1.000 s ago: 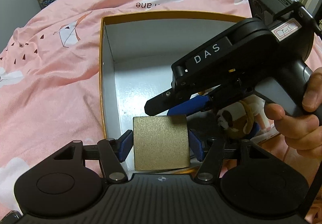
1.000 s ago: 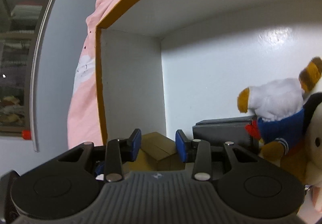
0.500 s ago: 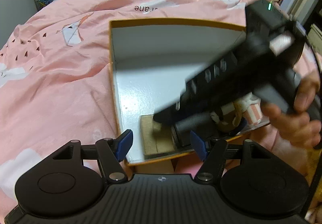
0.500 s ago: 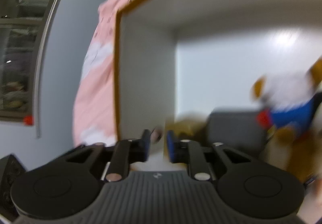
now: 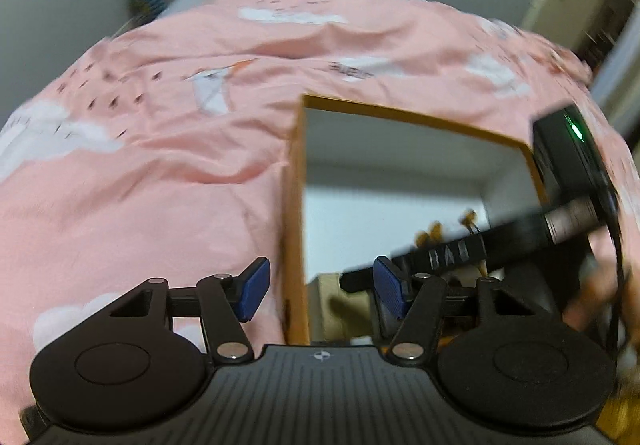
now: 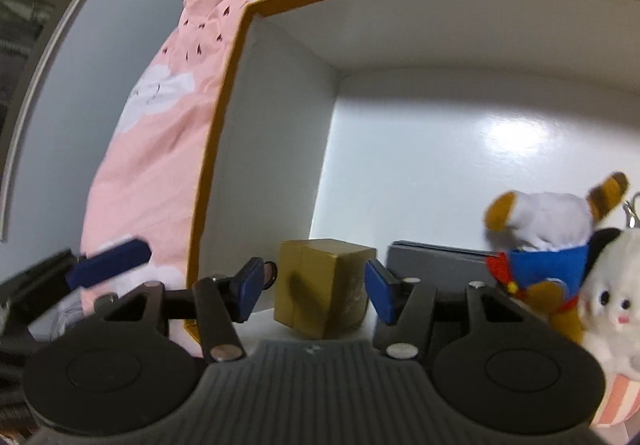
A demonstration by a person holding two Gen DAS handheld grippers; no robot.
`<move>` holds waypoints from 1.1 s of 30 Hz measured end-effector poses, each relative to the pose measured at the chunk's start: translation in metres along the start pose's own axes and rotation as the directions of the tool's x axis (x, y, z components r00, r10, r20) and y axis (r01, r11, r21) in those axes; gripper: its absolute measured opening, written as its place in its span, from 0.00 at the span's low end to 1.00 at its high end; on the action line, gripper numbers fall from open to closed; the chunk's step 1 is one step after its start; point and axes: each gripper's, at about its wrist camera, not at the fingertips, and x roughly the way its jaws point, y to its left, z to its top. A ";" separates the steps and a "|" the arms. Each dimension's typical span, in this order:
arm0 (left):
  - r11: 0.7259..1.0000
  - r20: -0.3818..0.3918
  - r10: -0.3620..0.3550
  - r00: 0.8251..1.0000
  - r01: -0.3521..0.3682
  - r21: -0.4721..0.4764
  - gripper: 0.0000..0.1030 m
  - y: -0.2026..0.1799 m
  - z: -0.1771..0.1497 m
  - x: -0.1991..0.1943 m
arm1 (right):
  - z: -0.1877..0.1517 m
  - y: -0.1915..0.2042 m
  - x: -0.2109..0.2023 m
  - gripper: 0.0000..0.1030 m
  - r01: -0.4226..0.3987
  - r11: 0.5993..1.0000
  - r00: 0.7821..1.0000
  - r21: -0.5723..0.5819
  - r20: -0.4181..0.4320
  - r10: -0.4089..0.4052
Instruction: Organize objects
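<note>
Right now the gold block [image 6: 322,287] sits inside the box [image 6: 224,133], on its white floor in the near left corner, just beside a grey case [image 6: 436,265]. Two plush toys [image 6: 548,241] lie to the right of the case. The box rests on the pink bed [image 5: 160,149].

Both tools are released. The right hand-held gripper [image 6: 316,289] has its blue pads spread either side of the block, with a gap showing on each side, so it grasps nothing. The left hand-held gripper [image 5: 320,289] is also spread and empty; it hangs outside the box, straddling the left wall, and its view is blurred.

By my judgement the placing step for the block is done or nearly so, with the block set down but slightly skewed to the walls. The next move probably calls for one of two things: nudge the block square against the corner, or draw the right tool straight back without clipping the block. After that, another loose object must be found; none shows on the bed from these views.
</note>
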 end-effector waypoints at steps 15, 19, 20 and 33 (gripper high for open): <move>0.982 0.008 -0.012 1.000 0.013 -0.186 0.62 0.037 -0.008 0.006 | -0.011 0.030 0.039 0.53 0.245 0.962 0.966 -0.119 -0.056 -0.252; 0.982 0.013 -0.036 0.999 0.038 -0.185 0.57 0.041 -0.009 0.006 | -0.011 0.051 0.018 0.53 0.224 0.928 0.970 -0.298 -0.021 -0.241; 0.982 0.012 -0.043 0.999 0.045 -0.181 0.55 0.041 -0.009 0.006 | -0.012 0.058 0.015 0.53 0.219 0.903 0.970 -0.370 -0.020 -0.244; 0.980 0.000 -0.083 0.997 0.081 -0.179 0.53 0.040 -0.010 0.010 | 0.006 0.082 0.034 0.52 -0.073 0.575 0.933 -0.815 -0.259 -0.250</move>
